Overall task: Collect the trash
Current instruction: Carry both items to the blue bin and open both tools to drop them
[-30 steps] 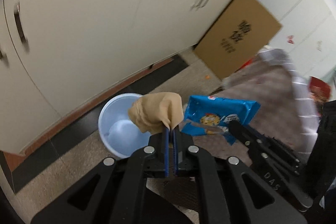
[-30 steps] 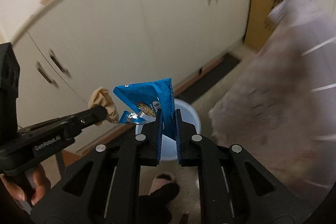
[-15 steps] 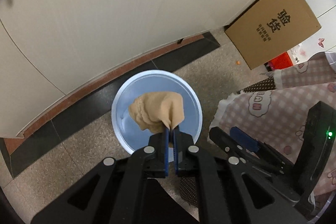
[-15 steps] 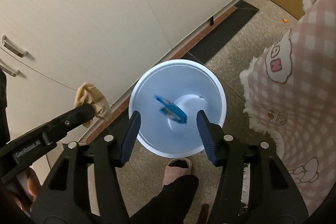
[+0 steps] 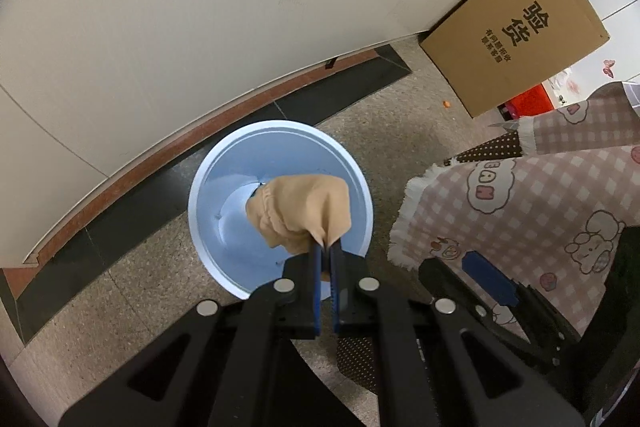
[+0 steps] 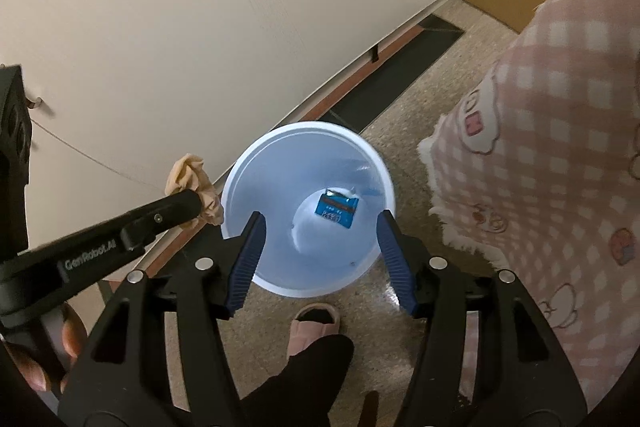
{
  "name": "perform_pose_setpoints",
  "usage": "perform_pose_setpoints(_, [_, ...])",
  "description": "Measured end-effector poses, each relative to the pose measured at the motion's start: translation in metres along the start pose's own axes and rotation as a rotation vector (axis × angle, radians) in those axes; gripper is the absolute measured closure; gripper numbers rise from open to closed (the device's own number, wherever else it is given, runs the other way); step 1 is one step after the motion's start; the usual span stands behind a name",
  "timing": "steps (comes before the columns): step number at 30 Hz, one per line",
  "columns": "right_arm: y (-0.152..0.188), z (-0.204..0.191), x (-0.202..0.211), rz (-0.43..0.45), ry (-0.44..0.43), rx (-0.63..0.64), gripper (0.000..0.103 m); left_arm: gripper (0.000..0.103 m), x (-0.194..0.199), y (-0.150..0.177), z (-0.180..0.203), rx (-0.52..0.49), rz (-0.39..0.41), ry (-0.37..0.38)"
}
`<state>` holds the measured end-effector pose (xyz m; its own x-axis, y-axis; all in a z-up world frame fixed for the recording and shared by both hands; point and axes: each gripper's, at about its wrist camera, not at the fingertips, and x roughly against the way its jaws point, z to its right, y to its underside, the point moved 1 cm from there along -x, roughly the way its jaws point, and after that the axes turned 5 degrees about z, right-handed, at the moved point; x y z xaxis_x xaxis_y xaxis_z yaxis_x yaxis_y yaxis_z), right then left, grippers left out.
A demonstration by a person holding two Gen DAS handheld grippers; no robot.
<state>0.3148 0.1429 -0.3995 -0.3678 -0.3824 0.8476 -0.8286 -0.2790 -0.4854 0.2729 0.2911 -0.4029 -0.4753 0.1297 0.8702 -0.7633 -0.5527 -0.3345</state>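
Observation:
A pale blue round trash bin [image 5: 224,187] stands on the speckled floor by the cabinet base; it also shows in the right wrist view [image 6: 280,171]. My left gripper [image 5: 326,251] is shut on a crumpled tan tissue [image 5: 300,215] and holds it above the bin's mouth; the tissue also shows in the right wrist view [image 6: 194,183], at the bin's left rim. My right gripper [image 6: 320,227] is open and empty above the bin. A blue snack wrapper [image 6: 336,209] lies on the bin's bottom.
Cream cabinet doors [image 5: 200,7] run along the back. A cardboard box [image 5: 516,39] leans at the right. A pink checked tablecloth [image 6: 560,147] hangs at the right. A pink slipper [image 6: 314,323] and a dark leg are just below the bin.
My right gripper opened and the blue wrapper fell into the bin. Both grippers tilted down over the bin. My left gripper keeps hold of the tissue.

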Motion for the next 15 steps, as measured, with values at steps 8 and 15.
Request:
perform_pose_setpoints(8, [-0.003, 0.004, 0.023, 0.045, 0.014, -0.003, 0.045, 0.044, 0.013, -0.013, 0.021, -0.03, 0.029, 0.003])
perform_pose_setpoints(15, [0.0, 0.004, 0.041, 0.055, 0.027, 0.001, 0.045, 0.038, 0.039, -0.011, 0.021, -0.009, 0.072, -0.019])
